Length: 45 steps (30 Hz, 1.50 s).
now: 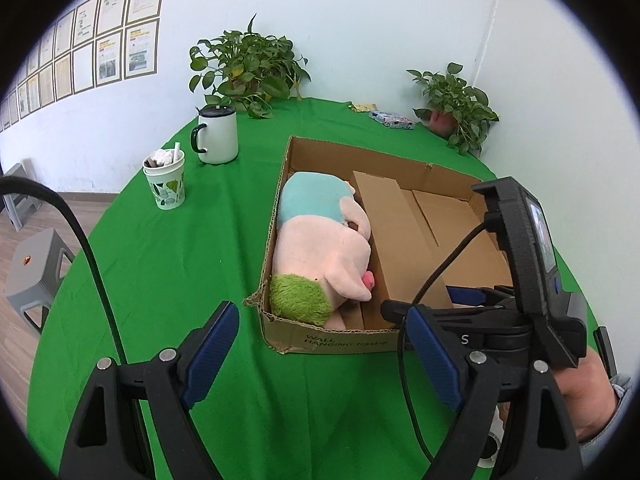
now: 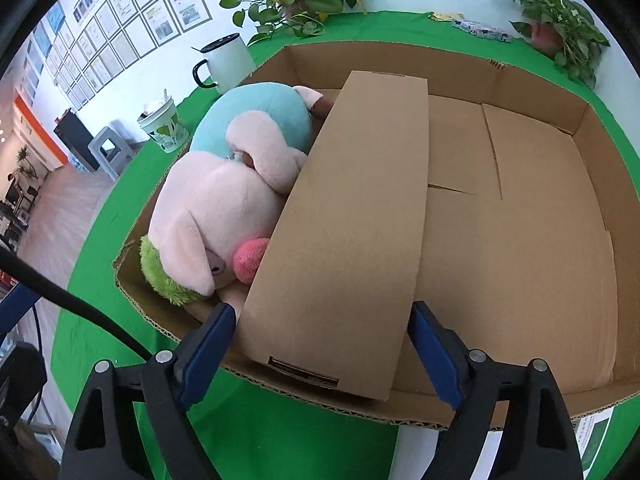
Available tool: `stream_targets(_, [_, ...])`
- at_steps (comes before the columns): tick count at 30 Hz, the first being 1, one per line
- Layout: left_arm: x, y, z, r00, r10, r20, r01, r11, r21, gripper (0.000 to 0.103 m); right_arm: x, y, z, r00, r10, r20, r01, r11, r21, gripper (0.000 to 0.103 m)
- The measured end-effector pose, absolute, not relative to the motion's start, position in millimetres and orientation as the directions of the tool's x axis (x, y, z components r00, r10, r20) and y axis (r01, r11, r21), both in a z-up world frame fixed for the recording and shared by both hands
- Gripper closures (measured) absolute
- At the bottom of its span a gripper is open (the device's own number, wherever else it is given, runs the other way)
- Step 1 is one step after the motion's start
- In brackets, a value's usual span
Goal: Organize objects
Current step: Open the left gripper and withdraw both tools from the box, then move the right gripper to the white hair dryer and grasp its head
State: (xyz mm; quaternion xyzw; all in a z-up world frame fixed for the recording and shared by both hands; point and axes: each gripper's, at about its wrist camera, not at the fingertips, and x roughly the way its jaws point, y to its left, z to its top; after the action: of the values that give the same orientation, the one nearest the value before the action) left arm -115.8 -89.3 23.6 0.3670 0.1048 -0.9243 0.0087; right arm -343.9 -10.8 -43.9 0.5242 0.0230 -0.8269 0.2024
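Cardboard box (image 2: pixel 592 152) on green bench (image 1: pixel 168 264): plush pig (image 2: pixel 224 200) inside, left of loose cardboard flap (image 2: pixel 352 220). My left tongs (image 1: pixel 324 354), right tongs (image 2: pixel 320 350): both wide open, empty.

A white mug (image 1: pixel 217 135) and a leaf-printed paper cup (image 1: pixel 165 180) stood near the surface's (image 1: pixel 168 264) left edge; two potted plants (image 1: pixel 246 66) (image 1: pixel 454 106) occupied its far edge.
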Motion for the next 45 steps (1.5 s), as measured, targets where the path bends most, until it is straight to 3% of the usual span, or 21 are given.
stream_targets(9, [-120, -83, 23, -0.722, 0.041, -0.69, 0.093, -0.983, -0.156, 0.017, -349, -6, -44, -0.339, -0.327, -0.882, 0.352, -0.914, 0.203, 0.015])
stream_targets(13, [-117, -78, 28, -0.737, 0.025, -0.676, 0.093, -0.986, -0.138, 0.017, -328, 3, -24, -0.442, -0.315, -0.84, 0.359, -0.92, 0.157, 0.001])
stream_targets(20, [-115, -64, 38, -0.772, 0.044, -0.634, 0.055, -0.989, -0.135, 0.017, -263, 45, 11, -0.583, -0.308, -0.752, 0.395, -0.916, 0.069, 0.001])
stream_targets(26, [-114, -40, 32, -0.778, 0.026, -0.627, 0.04, -0.995, -0.09, 0.017, -203, 93, -1, -0.576, -0.366, -0.731, 0.434, -0.894, 0.106, 0.001])
stream_targets(32, [-107, -13, 8, -0.752, 0.012, -0.659, 0.016, -0.999, -0.036, 0.017, -160, 123, -39, -0.492, -0.38, -0.783, 0.418, -0.892, 0.171, 0.001])
stream_targets(35, [-103, -4, -8, -0.72, 0.036, -0.693, -0.003, -0.999, -0.05, 0.017, -160, 123, -55, -0.464, -0.363, -0.808, 0.394, -0.901, 0.178, 0.01])
stream_targets(40, [-99, 2, -25, -0.673, 0.082, -0.735, -0.021, -0.996, -0.092, 0.017, -158, 115, -68, -0.435, -0.348, -0.831, 0.41, -0.898, 0.161, 0.041])
stream_targets(45, [-104, -9, -34, -0.611, 0.221, -0.76, -0.041, -0.968, -0.248, 0.017, -143, 101, -68, -0.392, -0.387, -0.835, 0.461, -0.868, 0.186, 0.04])
